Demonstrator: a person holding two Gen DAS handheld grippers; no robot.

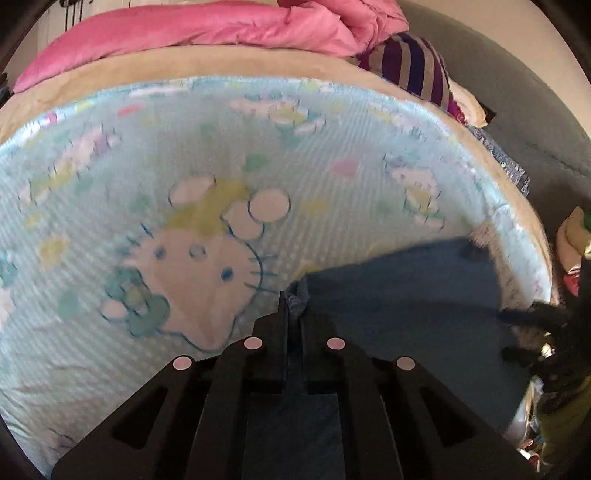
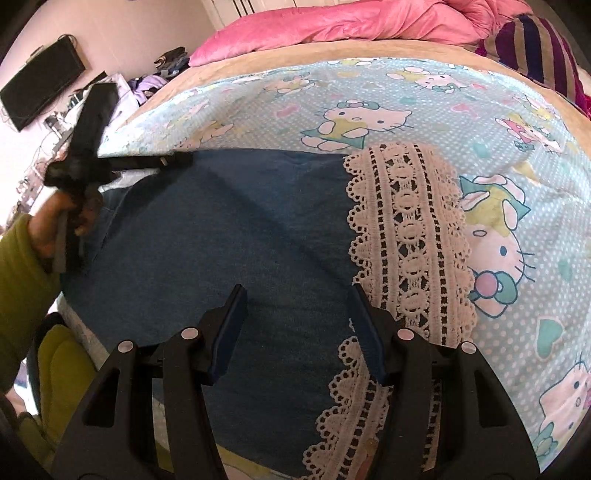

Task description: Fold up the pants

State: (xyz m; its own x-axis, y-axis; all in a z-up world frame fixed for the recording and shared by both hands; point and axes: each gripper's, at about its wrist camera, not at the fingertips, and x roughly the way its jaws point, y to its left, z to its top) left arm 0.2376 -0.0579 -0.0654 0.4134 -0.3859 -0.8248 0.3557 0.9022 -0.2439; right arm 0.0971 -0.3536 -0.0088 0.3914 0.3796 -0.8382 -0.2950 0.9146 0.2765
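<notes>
Blue pants with a white lace trim lie flat on a light-blue cartoon-cat blanket. In the right wrist view my right gripper stands open just above the blue cloth beside the lace, with nothing pinched. A hand in a green sleeve holds my left gripper at the pants' far left corner. In the left wrist view the left gripper is shut on the frayed edge of the pants, with blue cloth showing between its fingers.
A pink duvet and a striped purple pillow lie at the head of the bed. The blanket's right edge drops toward clutter on the floor. A black flat device and loose items sit left of the bed.
</notes>
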